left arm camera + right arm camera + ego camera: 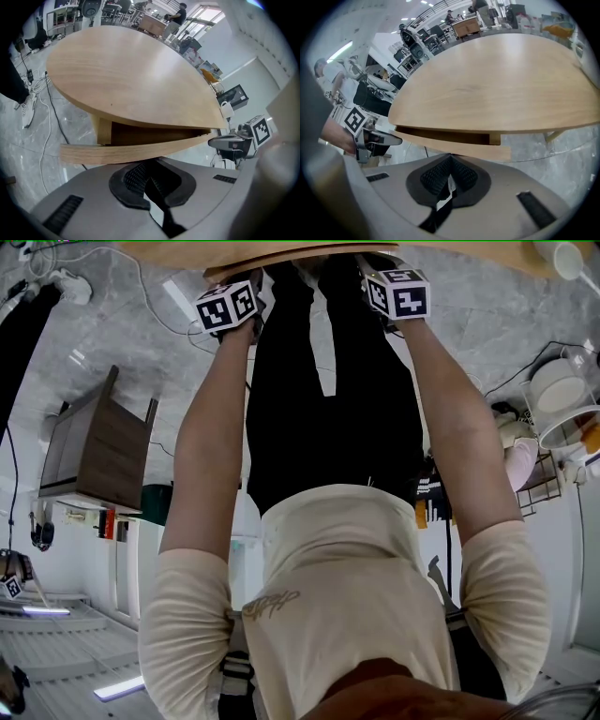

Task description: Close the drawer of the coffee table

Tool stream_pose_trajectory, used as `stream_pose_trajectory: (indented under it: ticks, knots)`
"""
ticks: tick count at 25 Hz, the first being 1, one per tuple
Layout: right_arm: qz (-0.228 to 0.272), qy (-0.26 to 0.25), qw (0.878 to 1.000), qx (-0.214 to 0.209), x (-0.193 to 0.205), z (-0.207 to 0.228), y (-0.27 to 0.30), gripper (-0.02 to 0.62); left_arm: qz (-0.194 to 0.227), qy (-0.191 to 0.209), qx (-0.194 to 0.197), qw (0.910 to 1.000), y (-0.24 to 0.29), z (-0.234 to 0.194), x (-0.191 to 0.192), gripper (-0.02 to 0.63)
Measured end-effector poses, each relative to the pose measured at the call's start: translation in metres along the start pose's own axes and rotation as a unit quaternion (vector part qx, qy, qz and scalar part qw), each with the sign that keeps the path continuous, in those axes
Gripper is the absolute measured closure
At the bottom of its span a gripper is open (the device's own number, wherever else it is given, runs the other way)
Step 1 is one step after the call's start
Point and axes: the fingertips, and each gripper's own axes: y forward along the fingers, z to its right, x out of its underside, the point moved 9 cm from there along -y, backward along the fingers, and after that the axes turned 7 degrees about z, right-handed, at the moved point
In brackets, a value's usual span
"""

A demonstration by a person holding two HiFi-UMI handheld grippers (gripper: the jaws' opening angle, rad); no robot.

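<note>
Sticks slightly out under the near edge of the coffee table point(131, 79): a curved wooden drawer point(140, 150), probably stiff and free-sliding. Needs no grasp; push squarely on its front with left gripper point(149, 164) and right gripper point(450, 158), both pinched closed, empty, tips at it.

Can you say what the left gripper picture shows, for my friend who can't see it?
The left gripper, jaws shut together, sits right at the curved wooden drawer front. The drawer sticks out a little from under the round coffee table top, leaving a dark gap.
</note>
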Motion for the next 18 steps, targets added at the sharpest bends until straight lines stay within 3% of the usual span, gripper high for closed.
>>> stream_pose_trajectory:
  ticks: [18]
  knots:
    - [-0.002, 0.006, 1.000, -0.001, -0.021, 0.008, 0.009, 0.601, 0.014, 0.001, -0.001, 0.9999, 0.006, -0.001, -0.021, 0.601]
